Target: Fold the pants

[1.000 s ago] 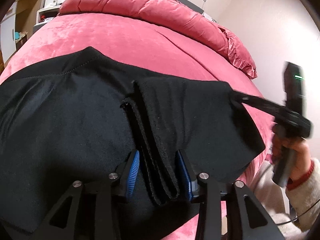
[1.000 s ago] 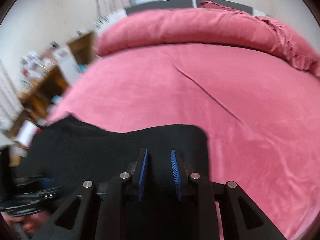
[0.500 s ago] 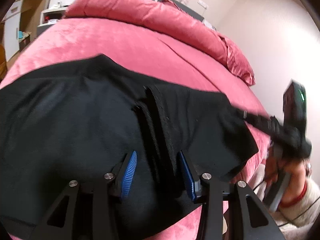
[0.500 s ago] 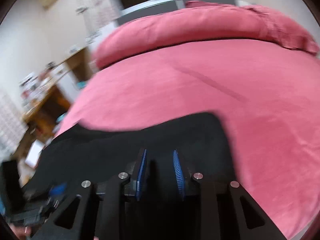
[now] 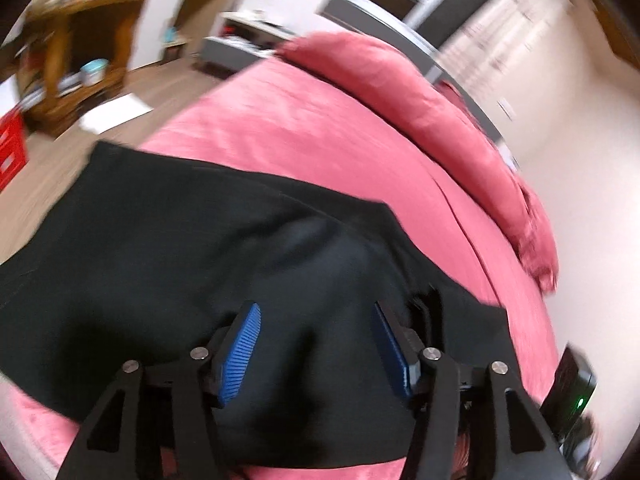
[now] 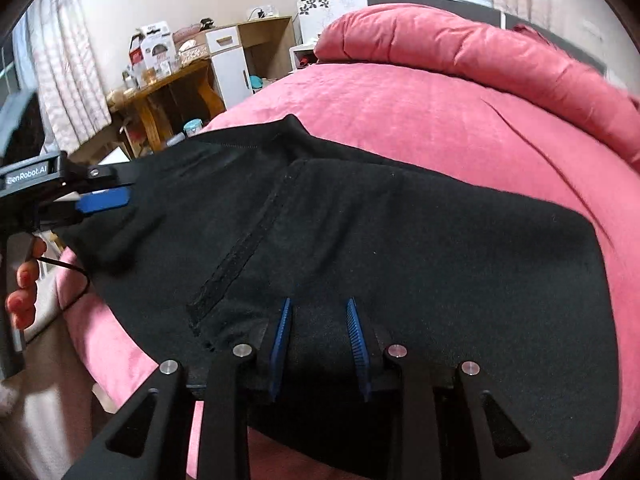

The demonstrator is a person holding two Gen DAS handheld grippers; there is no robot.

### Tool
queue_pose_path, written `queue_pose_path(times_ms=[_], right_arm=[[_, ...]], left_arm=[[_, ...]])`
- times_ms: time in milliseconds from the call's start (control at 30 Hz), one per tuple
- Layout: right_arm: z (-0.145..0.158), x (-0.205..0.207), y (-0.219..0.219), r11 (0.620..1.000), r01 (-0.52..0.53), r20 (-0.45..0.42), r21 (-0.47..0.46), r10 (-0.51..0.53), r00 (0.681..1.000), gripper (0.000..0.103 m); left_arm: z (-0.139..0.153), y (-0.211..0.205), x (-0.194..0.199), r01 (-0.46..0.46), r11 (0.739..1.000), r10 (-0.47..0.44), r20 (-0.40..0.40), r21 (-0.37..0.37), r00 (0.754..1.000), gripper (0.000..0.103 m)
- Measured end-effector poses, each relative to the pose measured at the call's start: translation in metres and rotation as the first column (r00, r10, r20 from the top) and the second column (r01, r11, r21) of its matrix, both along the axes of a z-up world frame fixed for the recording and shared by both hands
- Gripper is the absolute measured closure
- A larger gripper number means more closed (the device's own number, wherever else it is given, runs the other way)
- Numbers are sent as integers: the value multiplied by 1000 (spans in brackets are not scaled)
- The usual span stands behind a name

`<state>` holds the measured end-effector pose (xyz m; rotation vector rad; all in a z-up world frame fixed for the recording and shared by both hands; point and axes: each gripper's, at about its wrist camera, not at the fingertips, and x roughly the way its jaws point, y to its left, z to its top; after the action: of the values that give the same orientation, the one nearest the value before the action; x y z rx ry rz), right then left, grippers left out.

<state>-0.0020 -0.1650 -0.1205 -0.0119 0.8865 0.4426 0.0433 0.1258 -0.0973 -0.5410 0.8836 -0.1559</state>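
Black pants (image 6: 400,240) lie folded across the near edge of the pink bed (image 6: 440,120); a waistband seam runs diagonally over them. My right gripper (image 6: 320,320) hovers low over the near edge of the pants, jaws apart, nothing between them. My left gripper (image 5: 316,320) is wide open over the pants (image 5: 180,260), blue pads clear of the fabric. In the right wrist view the left gripper (image 6: 100,200) sits at the pants' left end, touching the cloth there.
A rolled pink duvet (image 6: 480,48) lies along the far side of the bed. A wooden desk (image 6: 168,92) with clutter and a white cabinet (image 6: 232,68) stand left of the bed. The floor (image 5: 100,120) holds a red crate (image 5: 8,152).
My left gripper has let go of the waistband fold and opened wide, swinging left. The right gripper has turned left; the pants now lie flatter on the bed.
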Motion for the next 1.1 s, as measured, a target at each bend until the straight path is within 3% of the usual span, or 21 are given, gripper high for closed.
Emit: queue_pose_path(times_ms=[100,267,333,533,767,833,933,1100], right_arm=[[0,-3,-6,999,9,-2,37,-9,1000,73],[-2,-2,-12,997,8,-2,71,-8,1000,72],[-3,-1,-13,997,8,-4,83,-8,1000,72],[-3,-1,-16,995,8,-8,100,-7,1000,72],[-2,-2,-16,995,8,-8,103,-8,1000,72],[-2,-2,-16,995,8,-8,104,-7,1000,72],[-2,-2,-16,994,9,-8,104,-8,1000,72],[-2,-1,-16,994,8,-8,105,-7,1000,72]], left_arm=[[1,29,-9,-91,996,91,-15,-18,996,40],[3,60,-33,-74,995,74,-12,-74,997,40],[2,72,-46,-149,987,147,-28,-67,989,40],[-15,114,-73,-406,898,377,-177,-168,909,39],[-20,125,-93,-544,831,517,-199,-115,833,39],[-20,129,-96,-561,819,532,-206,-121,821,39],[-36,131,-87,-546,815,494,-263,-191,829,39],[-35,131,-68,-487,848,452,-198,-206,870,38]])
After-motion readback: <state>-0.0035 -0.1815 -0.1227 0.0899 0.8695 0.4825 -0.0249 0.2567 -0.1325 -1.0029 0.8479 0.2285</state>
